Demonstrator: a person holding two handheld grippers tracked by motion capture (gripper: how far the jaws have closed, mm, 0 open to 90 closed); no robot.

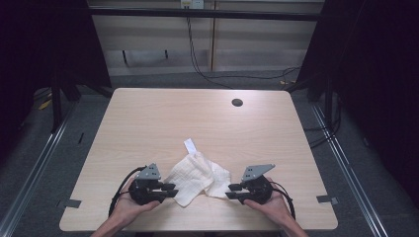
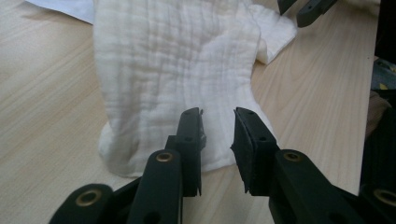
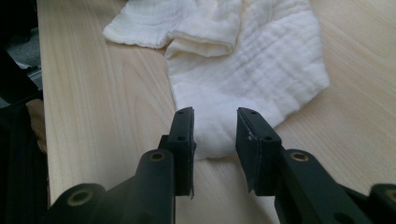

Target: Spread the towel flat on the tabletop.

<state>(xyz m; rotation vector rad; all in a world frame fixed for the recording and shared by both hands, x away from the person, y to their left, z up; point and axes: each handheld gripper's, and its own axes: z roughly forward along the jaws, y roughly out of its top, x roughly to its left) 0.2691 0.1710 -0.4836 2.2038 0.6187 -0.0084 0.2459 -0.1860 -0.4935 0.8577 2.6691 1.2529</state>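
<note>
Approach step: left gripper (image 1: 170,190) & right gripper (image 1: 232,191), both unclenched, flank the crumpled cloth (image 1: 197,177) (nothing pinched yet). Next, prob.: each nips its near edge.

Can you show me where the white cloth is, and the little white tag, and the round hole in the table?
white cloth (image 1: 195,177), high view, on its crumpled middle.
white tag (image 1: 190,145), high view, on the flat strip at the cloth's far end.
round hole (image 1: 237,102), high view, on its dark centre.
</note>
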